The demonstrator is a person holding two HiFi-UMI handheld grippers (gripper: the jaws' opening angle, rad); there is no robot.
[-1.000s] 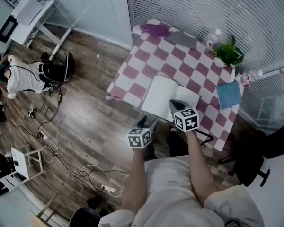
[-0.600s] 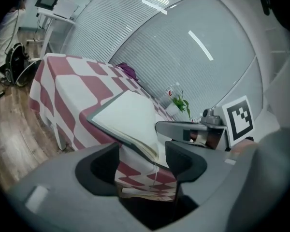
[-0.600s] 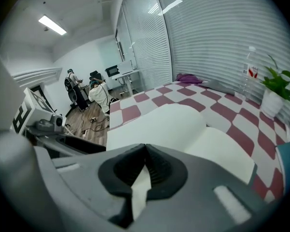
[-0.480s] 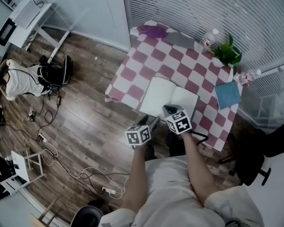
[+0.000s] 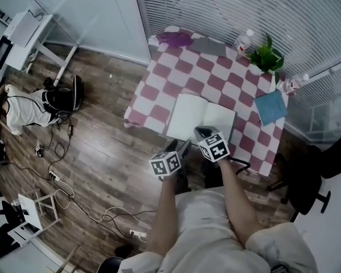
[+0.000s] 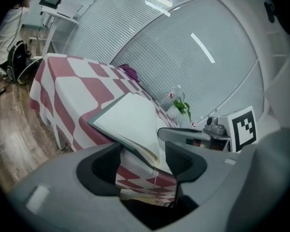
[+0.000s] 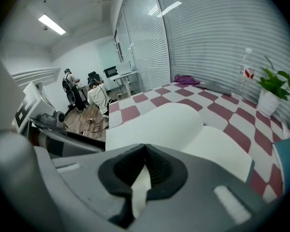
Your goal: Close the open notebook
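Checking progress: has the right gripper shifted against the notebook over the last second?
Yes: the right gripper shifted slightly left, toward the notebook's near edge.

Ceiling strip lights [image 7: 51,24], even brightness, fisheye warping, dark corners

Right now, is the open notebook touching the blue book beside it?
Apart. The head view shows a strip of checkered tablecloth between the open notebook and the blue book.
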